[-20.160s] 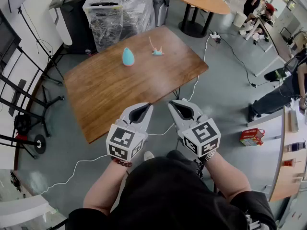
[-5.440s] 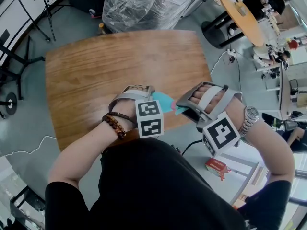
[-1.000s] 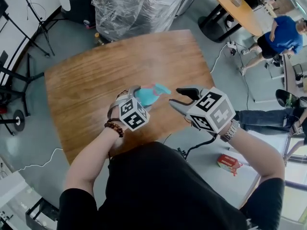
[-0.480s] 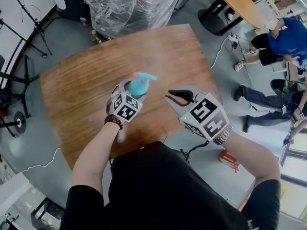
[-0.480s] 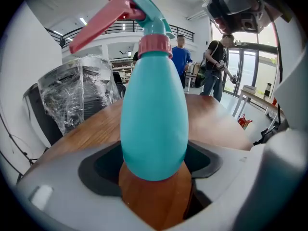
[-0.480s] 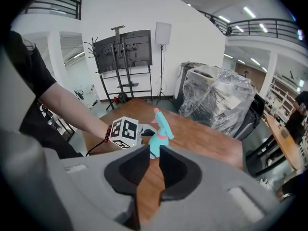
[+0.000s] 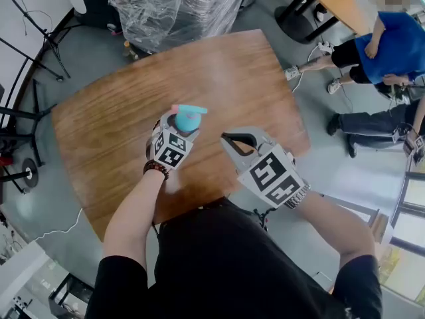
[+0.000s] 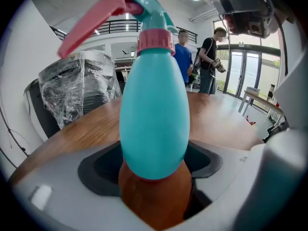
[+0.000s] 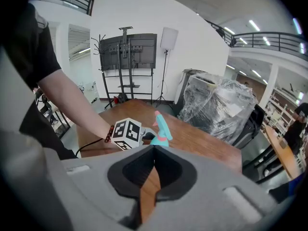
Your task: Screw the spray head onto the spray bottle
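Note:
A teal spray bottle (image 7: pixel 188 119) stands upright over the wooden table (image 7: pixel 113 125), its base low between the jaws. Its spray head (image 8: pixel 155 40), with a pink collar and pink trigger, sits on the neck. My left gripper (image 7: pixel 180 126) is shut on the bottle's (image 8: pixel 154 109) wide lower body, one jaw on each side. My right gripper (image 7: pixel 232 140) hangs to the right of the bottle, apart from it, shut with nothing between its black tips (image 9: pixel 154 150). In the right gripper view the bottle (image 9: pixel 161 131) shows beyond the closed jaws, beside the left gripper's marker cube (image 9: pixel 127 134).
A plastic-wrapped pile (image 7: pixel 166 5) stands behind the table. People (image 7: pixel 392 38) sit and stand on the floor at the right, near an orange round table (image 7: pixel 339 2). Black stands (image 7: pixel 26 111) and cables lie at the left. The table's near edge (image 7: pixel 199 205) is close to my body.
The right gripper's jaws have closed, empty, and it has drifted left and nearer my body. The left gripper has brought the bottle from a tilt to upright, lower over the table.

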{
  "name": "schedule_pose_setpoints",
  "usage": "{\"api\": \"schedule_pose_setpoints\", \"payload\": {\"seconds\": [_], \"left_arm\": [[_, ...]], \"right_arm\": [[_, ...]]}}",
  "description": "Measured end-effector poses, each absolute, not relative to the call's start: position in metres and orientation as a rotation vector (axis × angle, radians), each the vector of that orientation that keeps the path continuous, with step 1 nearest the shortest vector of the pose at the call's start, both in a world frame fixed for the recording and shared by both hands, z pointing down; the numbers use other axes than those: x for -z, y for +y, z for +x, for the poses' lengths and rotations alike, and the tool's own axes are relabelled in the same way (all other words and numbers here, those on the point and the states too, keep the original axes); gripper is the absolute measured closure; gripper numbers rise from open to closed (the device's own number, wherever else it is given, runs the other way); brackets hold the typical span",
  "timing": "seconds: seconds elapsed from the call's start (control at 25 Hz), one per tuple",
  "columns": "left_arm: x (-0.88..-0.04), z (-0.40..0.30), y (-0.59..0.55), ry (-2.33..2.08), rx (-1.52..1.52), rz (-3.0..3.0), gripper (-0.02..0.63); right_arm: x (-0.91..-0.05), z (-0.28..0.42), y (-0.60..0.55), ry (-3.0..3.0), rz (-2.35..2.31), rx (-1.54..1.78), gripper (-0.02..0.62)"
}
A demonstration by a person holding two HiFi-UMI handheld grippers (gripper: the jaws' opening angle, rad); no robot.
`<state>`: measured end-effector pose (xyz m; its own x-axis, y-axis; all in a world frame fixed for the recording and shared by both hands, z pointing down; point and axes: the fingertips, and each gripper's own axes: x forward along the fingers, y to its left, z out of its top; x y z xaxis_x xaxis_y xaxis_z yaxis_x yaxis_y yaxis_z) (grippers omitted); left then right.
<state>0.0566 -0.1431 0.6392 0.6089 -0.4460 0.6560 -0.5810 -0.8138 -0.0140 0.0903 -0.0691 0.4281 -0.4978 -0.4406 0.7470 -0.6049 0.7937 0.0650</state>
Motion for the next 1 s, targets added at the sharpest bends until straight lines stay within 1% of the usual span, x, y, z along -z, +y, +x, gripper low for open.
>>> {"api": "schedule_pose_setpoints", "payload": {"seconds": [0.28, 0.56, 0.68, 0.72, 0.84, 1.0], "left_arm": [[-0.642, 0.053, -0.143, -0.843, -1.029, 2.616, 0.179], [-0.623, 0.026, -0.131, -0.921, -0.99, 2.581, 0.189], [-0.613, 0.014, -0.119, -0.948, -0.974, 2.561, 0.245], [-0.609, 0.01, -0.115, -0.957, -0.968, 2.562, 0.275], [-0.588, 0.005, -0.103, -0.979, -0.934, 2.585, 0.376], [-0.553, 0.008, -0.089, -0.989, -0.851, 2.646, 0.529]], "right_arm": [[-0.444, 0.088, -0.066, -2.206, 0.82, -0.332, 0.601], [-0.452, 0.081, -0.064, -2.25, 0.896, -0.369, 0.603], [-0.456, 0.076, -0.063, -2.267, 0.93, -0.394, 0.603], [-0.456, 0.074, -0.063, -2.274, 0.94, -0.4, 0.603], [-0.459, 0.07, -0.061, -2.277, 0.959, -0.41, 0.603], [-0.461, 0.064, -0.059, -2.29, 0.992, -0.416, 0.603]]}}
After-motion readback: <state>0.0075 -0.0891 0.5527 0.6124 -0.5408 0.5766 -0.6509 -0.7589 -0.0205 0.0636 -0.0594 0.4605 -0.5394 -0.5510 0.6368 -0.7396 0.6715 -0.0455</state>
